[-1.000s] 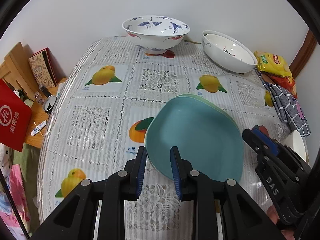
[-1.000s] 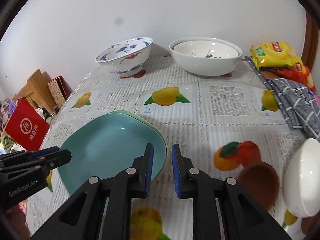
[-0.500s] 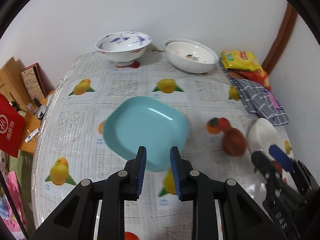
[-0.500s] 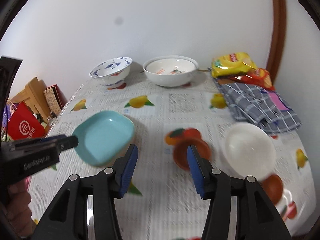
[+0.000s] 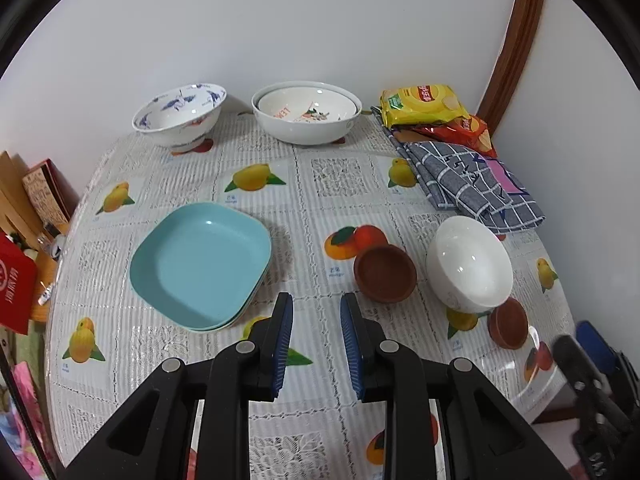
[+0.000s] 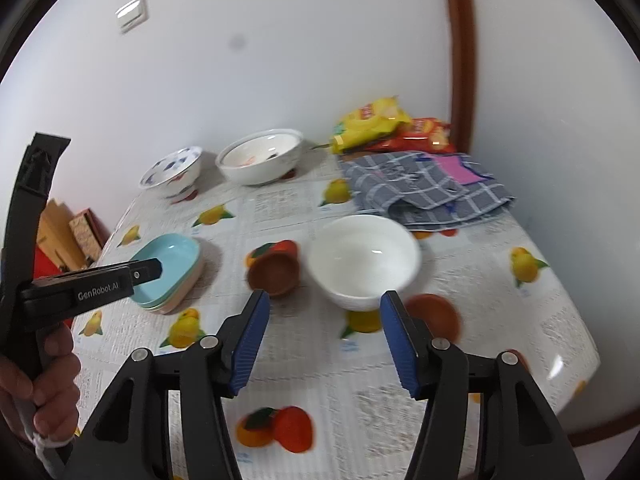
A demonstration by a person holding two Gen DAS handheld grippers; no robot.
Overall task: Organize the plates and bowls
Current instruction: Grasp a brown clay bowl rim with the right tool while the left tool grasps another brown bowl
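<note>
A stack of teal plates (image 5: 202,264) lies left of centre on the fruit-print table (image 5: 340,176). My left gripper (image 5: 316,300) hovers just in front of the stack's right corner, jaws a narrow gap apart and empty. A brown small bowl (image 6: 274,272), a white bowl (image 6: 364,258) and a second brown dish (image 6: 434,314) sit together to the right. My right gripper (image 6: 326,300) hangs above the table just short of the white bowl, its jaws opening with nothing between them. A blue-patterned bowl (image 5: 180,114) and a large white bowl (image 5: 306,114) stand at the back.
Yellow and red snack bags (image 5: 424,104) and a folded grey checked cloth (image 5: 472,180) fill the back right corner. A red bag (image 5: 14,284) and wooden items sit off the table's left edge. A person's hand (image 6: 48,392) grips the left tool.
Both grippers have pulled back and up from the teal plates, so more of the table shows. The right gripper swung right toward the white bowl and its jaws widened. The left jaws kept their gap.
</note>
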